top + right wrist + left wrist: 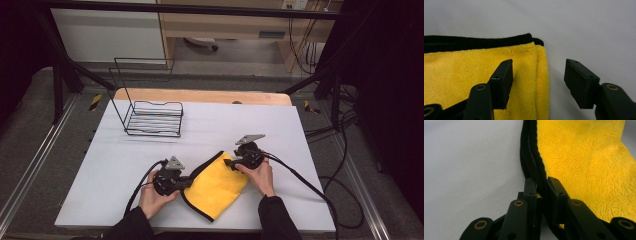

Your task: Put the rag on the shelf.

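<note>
Left gripper (541, 188) clamped black edge of yellow cloth (586, 165); right gripper (537, 82) stood apart, straddling cloth corner.

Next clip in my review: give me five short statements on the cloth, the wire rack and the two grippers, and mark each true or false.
1. The folded yellow fleece cloth with black trim lies on the white table. True.
2. The left gripper has its jaws closed on the cloth's black edge. True.
3. The right gripper is clamped shut on the cloth. False: its jaws stand apart, one over the cloth's corner and one over bare table.
4. The black wire rack holds a second cloth. False: nothing lies in it.
5. The rack stands beyond the cloth, toward the table's far left. True.
</note>
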The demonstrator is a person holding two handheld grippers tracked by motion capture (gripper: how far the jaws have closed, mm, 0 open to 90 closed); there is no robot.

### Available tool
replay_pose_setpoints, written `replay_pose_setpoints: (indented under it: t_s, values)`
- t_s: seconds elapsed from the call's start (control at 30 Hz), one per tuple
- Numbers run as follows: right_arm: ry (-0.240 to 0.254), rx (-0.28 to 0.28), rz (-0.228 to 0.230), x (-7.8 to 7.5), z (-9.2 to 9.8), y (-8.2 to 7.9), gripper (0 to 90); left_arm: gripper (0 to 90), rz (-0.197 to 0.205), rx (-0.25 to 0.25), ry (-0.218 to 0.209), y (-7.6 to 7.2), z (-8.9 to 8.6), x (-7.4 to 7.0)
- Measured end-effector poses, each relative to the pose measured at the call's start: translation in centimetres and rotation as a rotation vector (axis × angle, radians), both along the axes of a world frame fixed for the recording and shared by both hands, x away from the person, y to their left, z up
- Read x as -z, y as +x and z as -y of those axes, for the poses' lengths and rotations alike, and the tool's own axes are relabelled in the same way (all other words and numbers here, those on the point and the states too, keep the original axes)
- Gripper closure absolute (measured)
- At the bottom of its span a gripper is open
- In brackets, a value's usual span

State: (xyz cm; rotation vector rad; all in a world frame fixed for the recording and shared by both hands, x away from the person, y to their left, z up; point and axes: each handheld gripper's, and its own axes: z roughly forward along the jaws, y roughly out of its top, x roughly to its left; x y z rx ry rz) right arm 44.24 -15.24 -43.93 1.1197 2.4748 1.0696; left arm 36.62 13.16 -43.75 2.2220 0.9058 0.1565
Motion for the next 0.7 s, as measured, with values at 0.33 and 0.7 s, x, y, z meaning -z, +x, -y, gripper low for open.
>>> replay_pose_setpoints:
  t_s: [0.33,0.7]
  values:
    - [0.046,-0.068,-0.030,0.6,-0.4,0.2,81.3,63.6,0.021,-0.012,-0.039,0.8,0.1,0.1]
    - [0.008,-0.047,0.086,0.4,0.1,1.1,83.1,51.2,-0.004,0.006,-0.041,2.6,1.1,0.9]
